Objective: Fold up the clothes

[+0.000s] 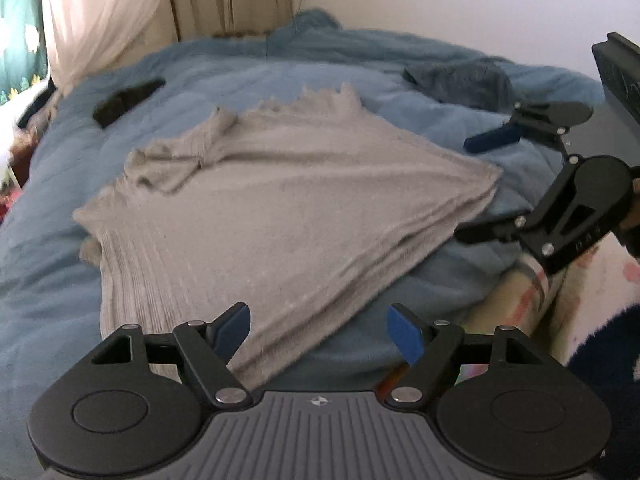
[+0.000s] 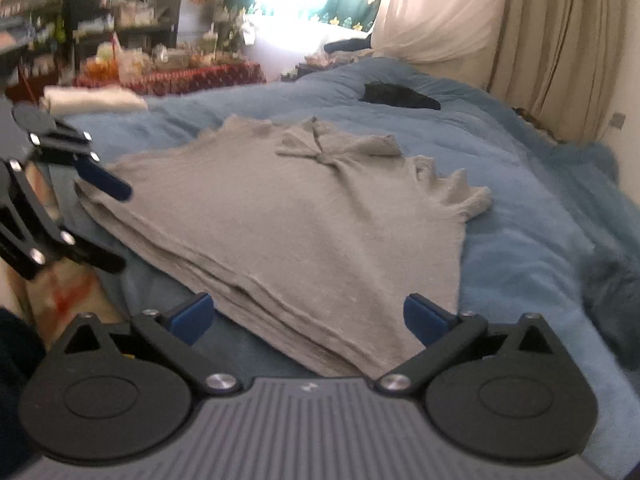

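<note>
A grey knit garment [image 1: 280,208] [image 2: 300,216] lies folded and flat on the blue blanket [image 1: 60,280] [image 2: 520,248] of a bed, with a small bow near its far edge. My left gripper [image 1: 320,328] is open just above the garment's near corner, and its pads do not touch the cloth. My right gripper [image 2: 308,316] stands wide open over the other near corner, holding nothing. Each gripper shows in the other's view: the right gripper [image 1: 480,188] at the garment's right tip, the left gripper [image 2: 108,222] at the garment's left edge.
A small black item [image 1: 128,100] [image 2: 400,96] lies on the blanket beyond the garment. A dark blue-grey cloth [image 1: 460,80] is bunched at the far right. The bed's edge shows a patterned sheet [image 1: 532,280]. Curtains, a folded white cloth [image 2: 92,100] and cluttered shelves stand behind.
</note>
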